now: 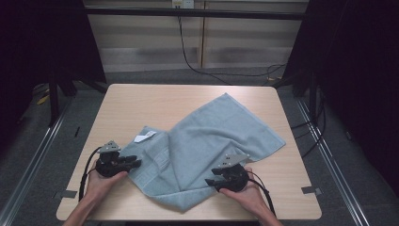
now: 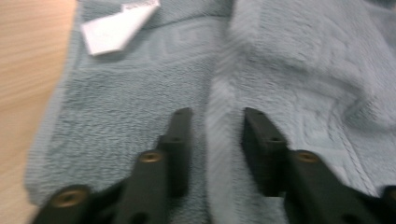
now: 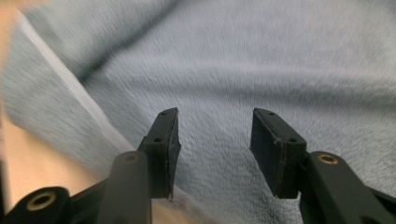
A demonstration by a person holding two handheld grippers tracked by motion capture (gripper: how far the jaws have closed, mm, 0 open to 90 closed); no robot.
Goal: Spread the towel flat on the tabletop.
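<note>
Soft cloth on smooth wood

The towel (image 1: 211, 141) is fluffy blue-grey cloth with tiny loops and a raised woven pattern, and its small white tag (image 2: 116, 30) looks like thin, flat fabric. The table (image 1: 141, 103) is pale wood, smooth and a bit shiny. The left gripper (image 2: 212, 128) and right gripper (image 3: 215, 130) are dull black plastic with little brass-coloured metal rings.

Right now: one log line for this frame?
towel: rumpled on table | left gripper: open over towel | right gripper: open over towel
</note>
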